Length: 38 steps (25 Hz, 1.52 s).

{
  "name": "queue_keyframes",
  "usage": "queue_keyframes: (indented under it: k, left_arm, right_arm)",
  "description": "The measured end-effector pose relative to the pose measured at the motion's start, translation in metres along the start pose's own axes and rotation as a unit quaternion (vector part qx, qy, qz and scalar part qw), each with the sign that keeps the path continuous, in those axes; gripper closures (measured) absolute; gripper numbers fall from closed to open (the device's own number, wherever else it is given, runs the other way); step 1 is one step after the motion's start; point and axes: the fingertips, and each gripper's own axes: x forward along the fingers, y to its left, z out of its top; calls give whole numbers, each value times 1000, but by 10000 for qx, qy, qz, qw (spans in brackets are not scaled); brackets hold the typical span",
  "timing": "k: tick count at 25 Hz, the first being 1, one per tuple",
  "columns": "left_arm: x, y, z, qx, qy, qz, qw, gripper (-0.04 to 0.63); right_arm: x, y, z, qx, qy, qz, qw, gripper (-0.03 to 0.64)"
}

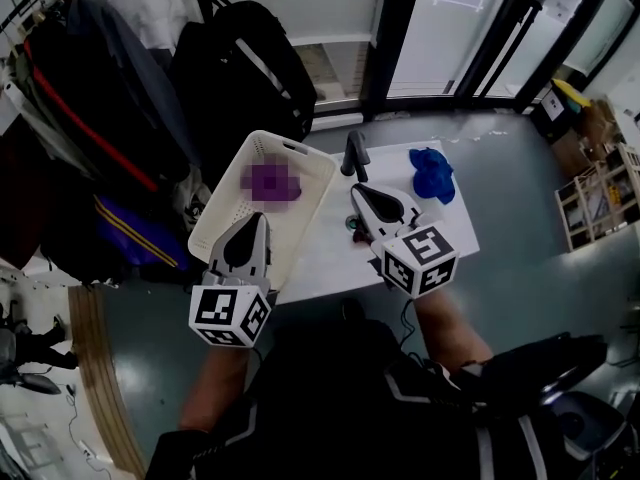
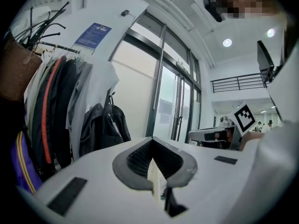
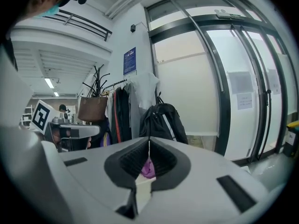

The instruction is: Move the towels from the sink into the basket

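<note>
Cream perforated plastic sits pinched in both my jaw gaps: my left gripper (image 2: 153,148) and right gripper (image 3: 149,143) are each clamped on the basket (image 1: 228,200) rim. A crumpled purple towel (image 3: 148,168) lies inside it. A rumpled blue towel (image 1: 432,173) rests on the white counter (image 1: 330,253), right of the faucet (image 1: 354,155).

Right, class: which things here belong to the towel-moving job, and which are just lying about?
Job: blue cloth towel; purple cloth towel; white perforated plastic basket; white sink unit.
Lying about: black backpack; hanging coats; wooden shelf rack.
</note>
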Motion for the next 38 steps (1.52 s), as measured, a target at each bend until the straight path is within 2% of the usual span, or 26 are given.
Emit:
queue_keyframes:
  k: [14,20,25,29,31,33,38]
  left_arm:
    - [12,-14,-6,16,211,-75,9997,594]
    - [22,-21,-5,-186,143,-143,9996,592]
    - [39,-46,-9,-320,159,-564,9978,592]
    - [61,-70,-18,-413,307,-734,9960,592]
    - [74,-84,-22,-344,375,-813,9954,592]
    - [88,-97,-27,-267,445,-908,9945,592]
    - [125,-125,-44,-88,639,-1055,9923,592]
  right_arm:
    - [-4,-13,-1,65,-55,68,9999,604]
    - [-7,-23,-1,20,-79,-1,10000,604]
    - [-12,-54,-9,129,-34,-469,9988,603]
    - [-19,-82,-21,235,28,-717,9971,601]
    - [-23,-99,-29,292,84,-825,9961,590]
    - [-27,-116,-37,346,159,-937,9949,532]
    - [-38,-161,-60,371,296,-1205,9916,512]
